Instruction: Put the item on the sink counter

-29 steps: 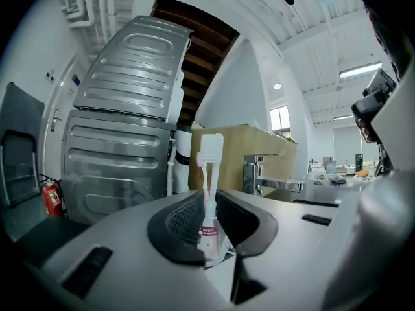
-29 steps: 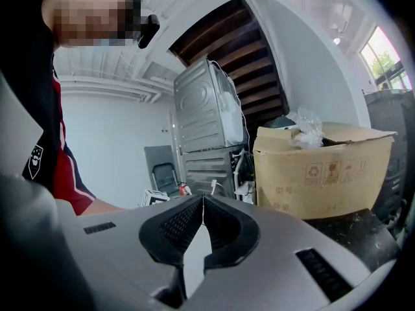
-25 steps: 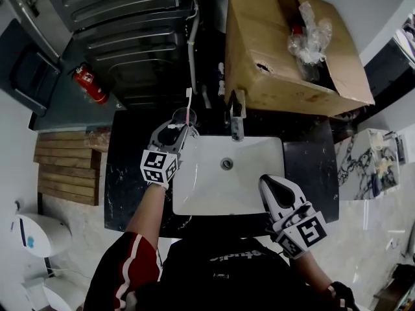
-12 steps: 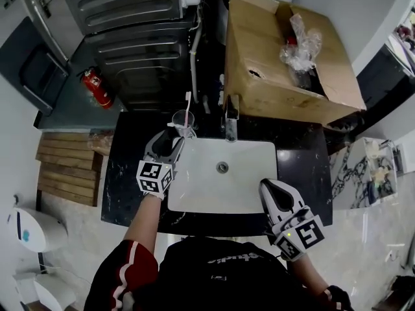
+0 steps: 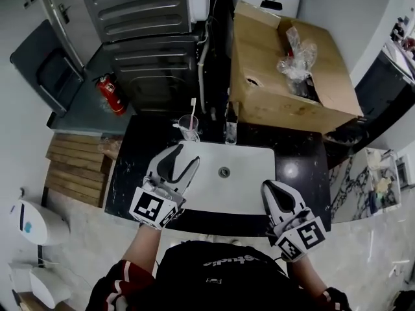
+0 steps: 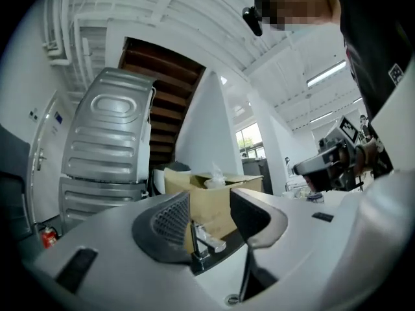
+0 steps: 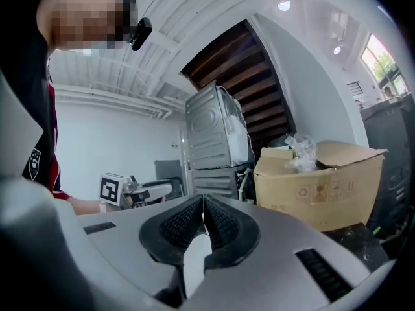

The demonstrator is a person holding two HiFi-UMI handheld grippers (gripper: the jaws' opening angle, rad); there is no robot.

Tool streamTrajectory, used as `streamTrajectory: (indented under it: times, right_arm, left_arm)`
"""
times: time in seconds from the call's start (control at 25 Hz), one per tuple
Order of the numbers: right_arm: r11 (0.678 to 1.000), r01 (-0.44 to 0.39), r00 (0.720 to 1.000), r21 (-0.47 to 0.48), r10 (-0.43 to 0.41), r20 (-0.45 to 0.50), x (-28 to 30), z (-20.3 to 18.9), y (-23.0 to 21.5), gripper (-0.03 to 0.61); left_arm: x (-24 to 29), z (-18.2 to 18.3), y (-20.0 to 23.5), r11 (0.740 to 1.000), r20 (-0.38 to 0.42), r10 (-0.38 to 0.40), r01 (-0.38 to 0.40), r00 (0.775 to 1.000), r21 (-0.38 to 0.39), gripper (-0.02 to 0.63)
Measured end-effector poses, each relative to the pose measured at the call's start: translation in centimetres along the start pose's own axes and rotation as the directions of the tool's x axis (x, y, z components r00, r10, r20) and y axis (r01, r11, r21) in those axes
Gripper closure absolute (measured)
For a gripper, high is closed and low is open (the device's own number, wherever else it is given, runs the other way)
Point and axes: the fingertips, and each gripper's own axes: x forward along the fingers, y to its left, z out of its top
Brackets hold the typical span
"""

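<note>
The clear plastic cup (image 5: 189, 127) with a white toothbrush (image 5: 193, 109) standing in it sits upright on the black stone sink counter (image 5: 133, 167), above the centre of the head view. It is at the upper left corner of the white rectangular basin (image 5: 243, 186) and just left of the metal faucet (image 5: 230, 124).

At far left a wooden slatted board (image 5: 76, 170) lies on the floor, and a red fire extinguisher (image 5: 111, 93) lies above it. The left gripper (image 5: 184, 157) hovers left of centre, over the counter edge and the basin's left rim, below the cup and apart from it. In the left gripper view (image 6: 211, 214) its dark pads are spread and closing, with nothing between them; only the faucet and box show beyond.

At lower right the right gripper (image 5: 270, 187) hangs over the basin's front right corner. In the right gripper view (image 7: 203, 216) its ribbed pads are pressed together on nothing. A brown cardboard box (image 5: 279, 76) fills the upper right.
</note>
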Motion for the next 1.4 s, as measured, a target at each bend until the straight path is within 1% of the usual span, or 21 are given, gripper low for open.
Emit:
streamTrajectory:
  times: [0.04, 0.2, 0.28, 0.36, 0.48, 0.56, 0.64, 0.76, 0.88, 1.24, 1.4]
  right_arm:
    - [1.0, -0.004, 1.0, 0.0, 0.004, 0.006, -0.2, 0.2, 0.0, 0.54]
    - [1.0, -0.012, 1.0, -0.005, 0.012, 0.028, -1.0, 1.1, -0.1, 0.539]
    - [1.0, -0.012, 0.999, -0.004, 0.012, 0.039, -1.4, 1.4, -0.3, 0.54]
    - [1.0, -0.015, 0.999, -0.003, 0.015, 0.047, -1.6, 1.6, -0.3, 0.54]
    - [1.0, -0.022, 0.998, -0.002, 0.022, 0.054, -1.7, 1.8, -0.1, 0.539]
    - [1.0, -0.031, 0.998, -0.001, 0.031, 0.056, -1.7, 1.8, 0.2, 0.54]
    - [0.999, -0.04, 0.998, -0.004, 0.04, 0.054, -1.5, 1.8, 0.5, 0.539]
    - [0.999, -0.048, 0.998, -0.01, 0.048, 0.044, -1.4, 1.6, 0.9, 0.539]
    - [0.999, -0.045, 0.998, -0.023, 0.046, 0.035, -1.3, 1.6, 1.3, 0.54]
    - [0.999, -0.04, 0.999, -0.032, 0.041, 0.03, -1.8, 1.6, 1.6, 0.54]
    - [0.998, -0.044, 0.998, -0.035, 0.045, 0.032, -1.8, 1.6, 1.7, 0.54]
  left_arm:
    - [-0.1, 1.1, -1.1, 1.0, 0.008, -0.016, 0.016, 1.0, -0.004, 0.427]
    - [0.1, 3.7, -5.2, 0.993, 0.001, -0.102, 0.102, 0.995, -0.056, 0.541]
    - [0.0, 4.3, -6.9, 0.99, -0.008, -0.133, 0.132, 0.991, -0.05, 0.576]
    - [-0.3, 4.6, -8.3, 0.984, -0.014, -0.169, 0.168, 0.986, -0.06, 0.598]
    - [-0.9, 4.7, -9.7, 0.972, -0.01, -0.214, 0.212, 0.977, -0.097, 0.6]
    - [-1.2, 4.8, -10.4, 0.971, -0.008, -0.223, 0.222, 0.975, -0.089, 0.6]
    - [-1.4, 4.9, -10.7, 0.972, -0.01, -0.219, 0.217, 0.976, -0.087, 0.6]
    - [-1.7, 4.9, -10.6, 0.971, -0.006, -0.211, 0.209, 0.977, -0.119, 0.6]
    - [-2.0, 4.9, -10.2, 0.97, 0.009, -0.212, 0.212, 0.977, -0.118, 0.6]
    - [-1.7, 4.8, -10.6, 0.966, 0.005, -0.229, 0.228, 0.973, -0.124, 0.6]
    - [-1.4, 4.5, -10.3, 0.962, 0.01, -0.222, 0.22, 0.975, -0.163, 0.6]
